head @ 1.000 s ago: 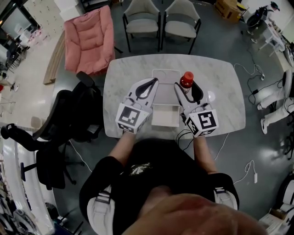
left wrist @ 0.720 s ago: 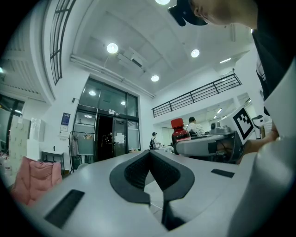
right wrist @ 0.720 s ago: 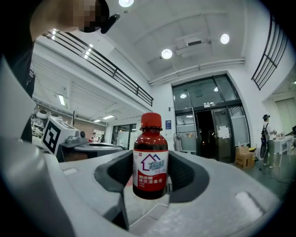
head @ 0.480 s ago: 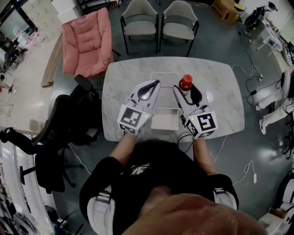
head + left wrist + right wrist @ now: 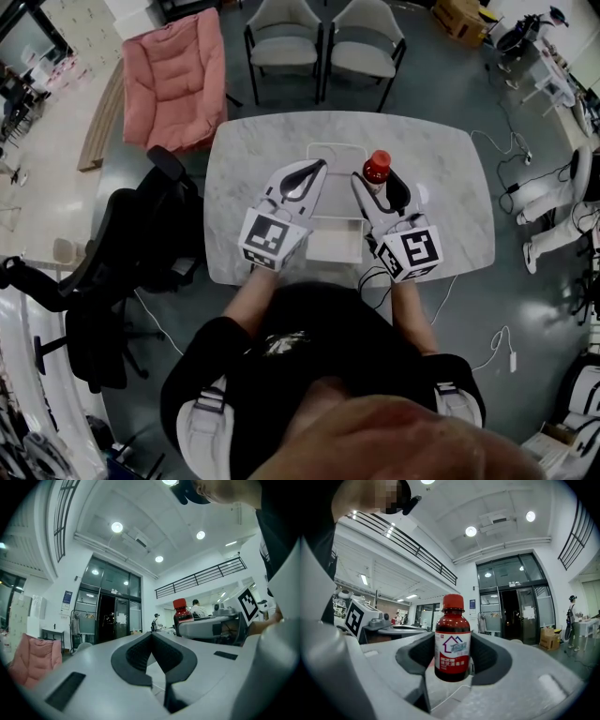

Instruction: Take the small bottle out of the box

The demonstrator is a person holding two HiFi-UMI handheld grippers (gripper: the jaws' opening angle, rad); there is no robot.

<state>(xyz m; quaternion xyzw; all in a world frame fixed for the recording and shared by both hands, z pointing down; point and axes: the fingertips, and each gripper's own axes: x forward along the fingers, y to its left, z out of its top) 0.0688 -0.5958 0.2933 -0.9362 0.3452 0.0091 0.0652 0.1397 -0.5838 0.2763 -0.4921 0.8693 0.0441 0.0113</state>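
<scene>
Over our white marble table (image 5: 450, 187), we grip the small bottle (image 5: 452, 644) upright in our right gripper (image 5: 378, 184), just right of the open box (image 5: 335, 253), while our left gripper (image 5: 317, 169) is clenched on nothing.

Dark-red small bottle (image 5: 452, 641), red cap (image 5: 453, 602), white-red label (image 5: 452, 652); white box (image 5: 335, 246); grey-white marble table (image 5: 441, 178); pink armchair (image 5: 169, 80).
</scene>
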